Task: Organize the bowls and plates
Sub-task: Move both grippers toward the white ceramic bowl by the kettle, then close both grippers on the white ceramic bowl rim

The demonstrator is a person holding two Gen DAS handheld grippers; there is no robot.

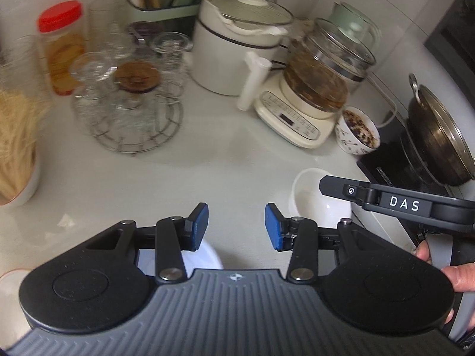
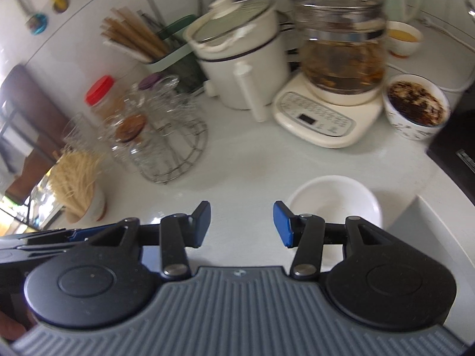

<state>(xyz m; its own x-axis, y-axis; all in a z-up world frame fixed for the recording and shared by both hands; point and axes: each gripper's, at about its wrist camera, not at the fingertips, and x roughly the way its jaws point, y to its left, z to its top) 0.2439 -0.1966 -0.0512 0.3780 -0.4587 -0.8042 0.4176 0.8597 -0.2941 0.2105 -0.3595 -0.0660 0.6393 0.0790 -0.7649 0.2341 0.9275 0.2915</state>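
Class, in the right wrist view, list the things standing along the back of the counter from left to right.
Red-lidded jar → glass rack → white lidded pot → glass kettle on its base → patterned bowl with dark contents.

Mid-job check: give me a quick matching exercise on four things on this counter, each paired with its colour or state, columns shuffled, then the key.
Things:
1. white bowl
2. patterned bowl
3. glass kettle
4. plastic jar

States:
A. red lid on top
B. empty, nearest the right tongs
C. dark speckled contents, beside the kettle base
D. brownish liquid, sitting on a cream base with buttons

Pairs: 1-B, 2-C, 3-D, 4-A
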